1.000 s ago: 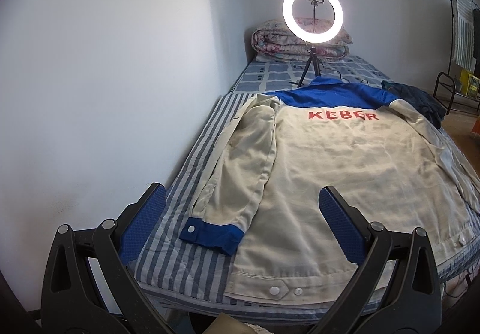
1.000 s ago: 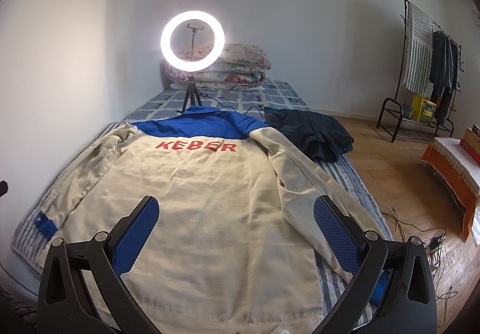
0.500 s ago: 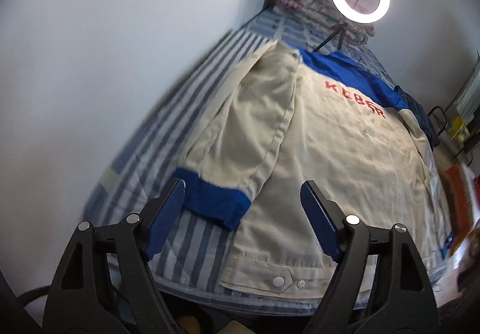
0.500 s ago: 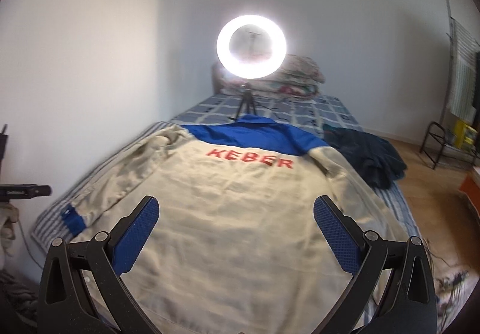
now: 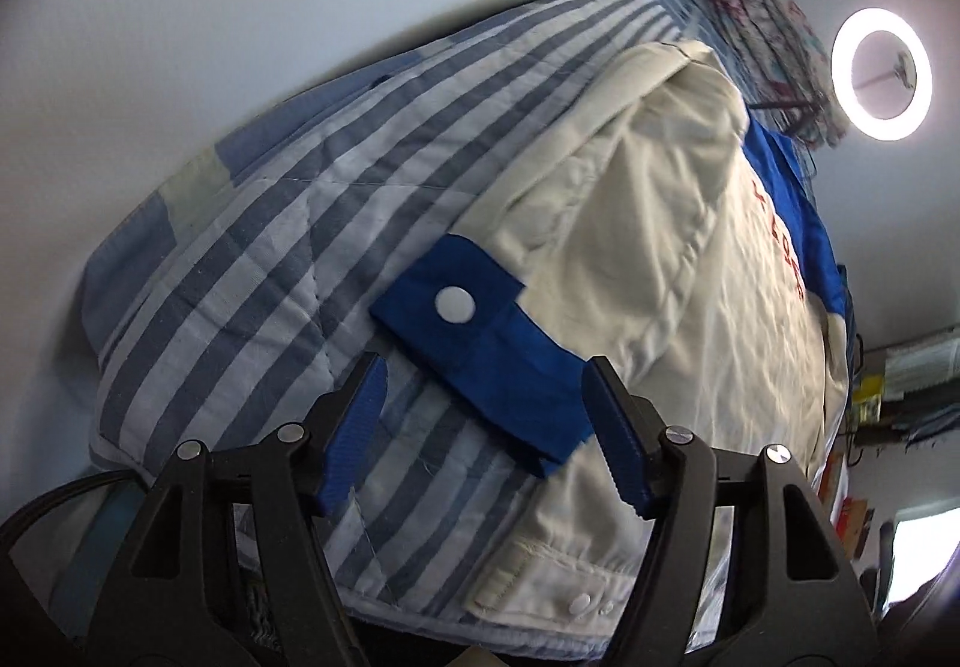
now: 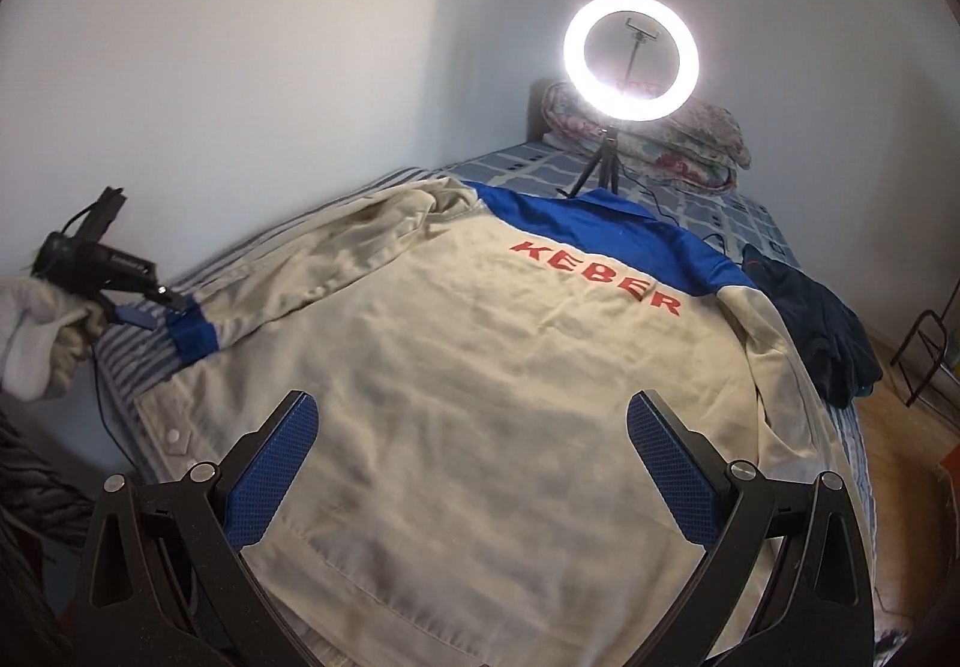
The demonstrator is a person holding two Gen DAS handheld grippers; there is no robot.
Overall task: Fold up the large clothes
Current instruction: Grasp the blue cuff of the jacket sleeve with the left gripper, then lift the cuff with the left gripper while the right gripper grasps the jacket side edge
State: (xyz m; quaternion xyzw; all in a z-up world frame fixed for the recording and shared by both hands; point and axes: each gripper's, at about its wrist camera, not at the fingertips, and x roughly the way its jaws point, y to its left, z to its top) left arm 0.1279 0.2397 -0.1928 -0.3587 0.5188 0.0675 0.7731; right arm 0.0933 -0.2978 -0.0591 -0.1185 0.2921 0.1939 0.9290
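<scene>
Plain white walls all round, and a bed with a blue-and-white striped quilt [image 5: 252,223] takes up most of the room. Spread flat on it, back side up, is the big cream work jacket w/ a blue yoke and red KEBER lettering [image 6: 498,367]. Its left sleeve lies alongside the body, ending in a blue cuff with a white snap button [image 5: 480,349].

Left gripper [image 5: 486,397] sits low, right at that cuff, blue-padded fingers [image 5: 360,421] spread apart w/ the cuff's near edge just between the tips. Can't tell if the pads actually touch the fabric, but they're def not clamped on it. From the right wrist cam you can see the same gripper [image 6: 153,307] at the cuff, held by a white-gloved hand [image 6: 42,331].

Right gripper [image 6: 474,421] hangs over the lower back of the jacket, fingers wide apart, nothing between them.

Other stuff: a lit white ring light on a small black tripod [image 6: 630,49] stands on the bed just past the collar, a folded floral quilt [image 6: 672,145] is stacked at the head end, and a dark navy garment [image 6: 816,325] lies crumpled by the jacket's right shoulder, at the bed's edge.
</scene>
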